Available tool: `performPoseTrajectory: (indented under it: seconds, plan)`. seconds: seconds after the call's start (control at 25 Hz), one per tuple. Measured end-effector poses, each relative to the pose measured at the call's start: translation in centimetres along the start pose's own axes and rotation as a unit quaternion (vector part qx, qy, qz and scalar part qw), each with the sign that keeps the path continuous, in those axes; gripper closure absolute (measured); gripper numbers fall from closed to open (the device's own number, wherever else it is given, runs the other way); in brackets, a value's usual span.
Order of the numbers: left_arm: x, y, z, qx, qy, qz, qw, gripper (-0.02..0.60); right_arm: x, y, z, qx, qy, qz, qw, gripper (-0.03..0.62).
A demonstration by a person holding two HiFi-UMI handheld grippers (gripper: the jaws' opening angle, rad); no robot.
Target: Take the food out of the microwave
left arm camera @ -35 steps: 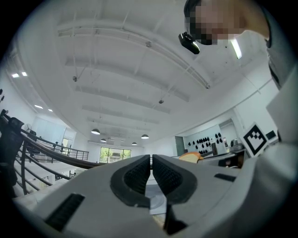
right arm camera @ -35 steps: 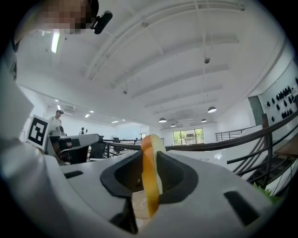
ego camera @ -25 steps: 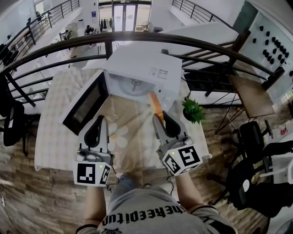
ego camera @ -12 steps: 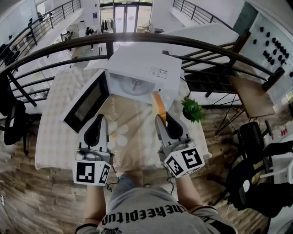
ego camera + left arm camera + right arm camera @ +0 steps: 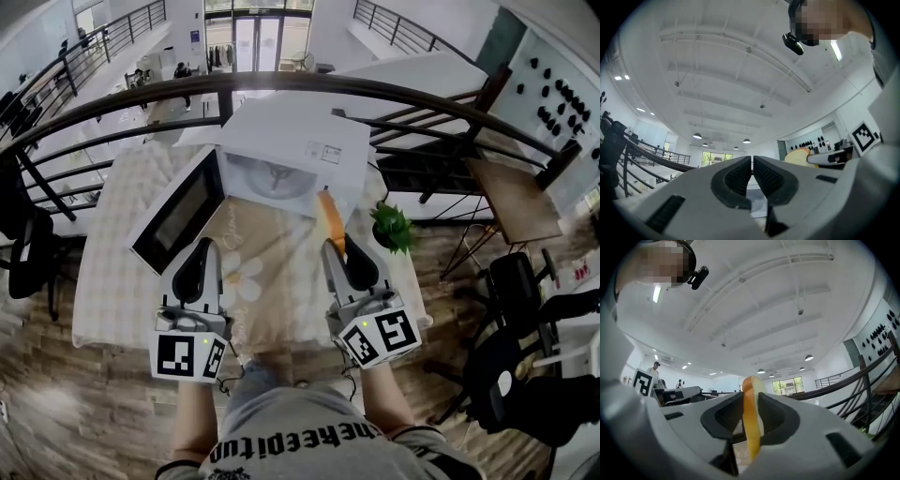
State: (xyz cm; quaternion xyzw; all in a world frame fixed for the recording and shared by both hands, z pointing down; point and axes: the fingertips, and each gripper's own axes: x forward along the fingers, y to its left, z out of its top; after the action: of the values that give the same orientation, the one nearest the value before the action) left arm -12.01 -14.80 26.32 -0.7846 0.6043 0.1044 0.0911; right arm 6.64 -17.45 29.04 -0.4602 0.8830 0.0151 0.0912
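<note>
Holds the left gripper (image 5: 202, 248) and right gripper (image 5: 336, 246) side by side ahead of the torso, forearms straight out, both aimed at the open microwave (image 5: 291, 141). Shows only in the gripper views the left jaws nearly touching with nothing between, and the right jaws clamped on a thin orange food slice (image 5: 750, 427). Shows from the head view alone the slice reaching past the jaw tips, near the microwave's front.

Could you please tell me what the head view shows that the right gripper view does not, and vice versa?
Only the head view: the white microwave with its door open, and the potted plant. Only the right gripper view: the ceiling lights and the pads pressing the orange food slice, seen edge-on. Both: the right gripper shut on that slice.
</note>
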Motion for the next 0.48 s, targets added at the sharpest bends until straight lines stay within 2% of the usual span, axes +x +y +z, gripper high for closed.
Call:
performPoseTrajectory:
  seconds: [0.48]
  plan:
    - [-0.74,0.05,0.06,-0.003,-0.001,0.013,0.9999,0.566,-0.46,0.27,0.24,0.005,-0.007,0.009,1.000,0.493]
